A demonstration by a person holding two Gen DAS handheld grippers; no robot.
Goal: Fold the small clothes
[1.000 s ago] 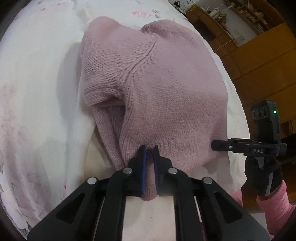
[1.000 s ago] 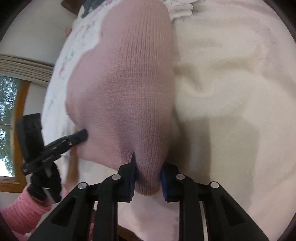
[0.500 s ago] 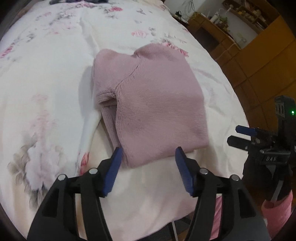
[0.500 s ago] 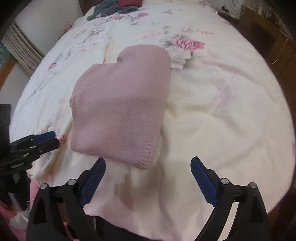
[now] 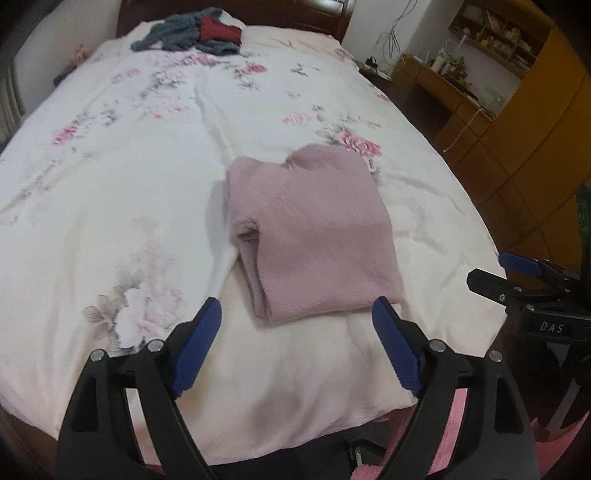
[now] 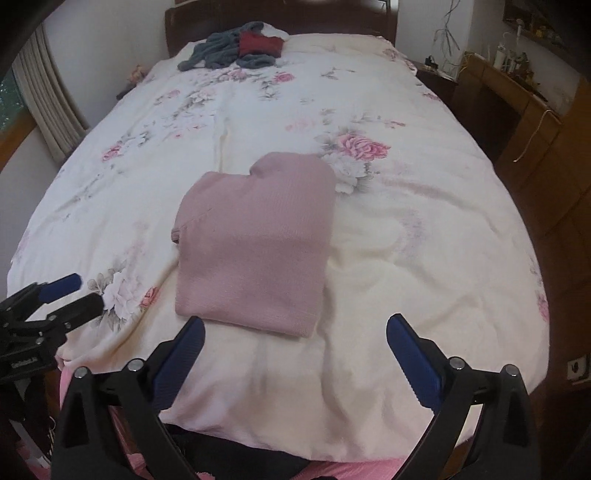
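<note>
From my feeds, the grey and red clothes pile (image 6: 236,44) at the headboard is too small to sort into garments. My right gripper (image 5: 491,273) runs off the left camera's frame edge. Shelf clutter (image 5: 491,33) is a blur. The pink sweater's (image 6: 255,236) folded-under layers stay hidden.

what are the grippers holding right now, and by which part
Nothing is held. The left gripper and the right gripper are both open with empty jaws, short of the folded pink sweater, which lies free on the bed.
</note>
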